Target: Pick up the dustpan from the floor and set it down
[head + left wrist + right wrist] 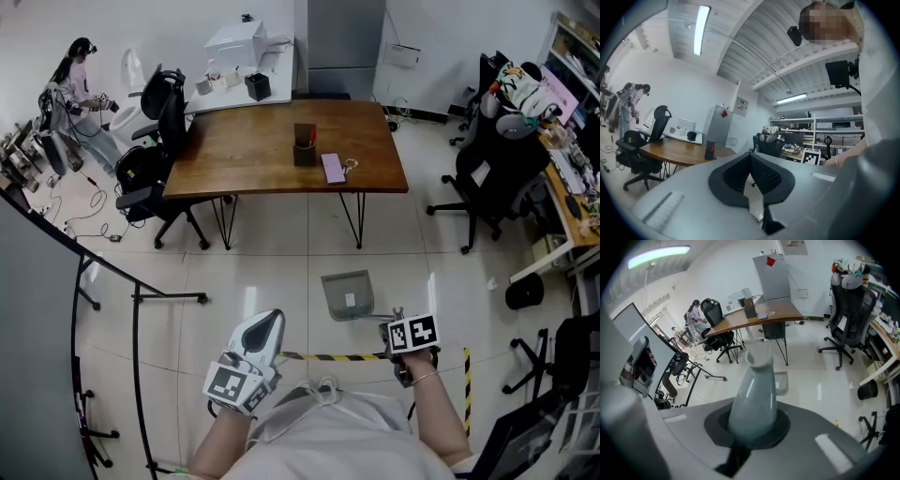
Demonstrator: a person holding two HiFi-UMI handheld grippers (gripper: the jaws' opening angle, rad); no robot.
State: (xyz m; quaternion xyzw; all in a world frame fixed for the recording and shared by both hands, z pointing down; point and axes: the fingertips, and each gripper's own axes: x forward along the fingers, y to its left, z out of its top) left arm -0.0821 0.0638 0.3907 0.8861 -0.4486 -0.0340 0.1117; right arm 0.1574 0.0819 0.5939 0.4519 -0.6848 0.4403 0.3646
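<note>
**Right tool gripping the dustpan handle, left tool idling shut**

The right gripper (397, 322) is pointing steeply down toward the tiled floor (262, 272). Its jaws are clamping the handle (753, 399) of the dustpan (348, 294). In the right gripper view the pale grey handle is rising straight out from between them and filling the middle of the picture.

The pan (782, 383) is sitting low in front of the person, between them and the wooden table (281, 150), well short of the table's legs. Whether it is resting on the tiles or hanging just above them cannot be told from these views.

The left gripper (265, 328) is being held level at the person's left side, well apart from the dustpan. Its dark pads (761, 173) are meeting edge to edge, with nothing sitting between them.

A strip of yellow-and-black tape (328, 356) is running across the floor between the two grippers in the head view — just on the person's side of the dustpan.
</note>
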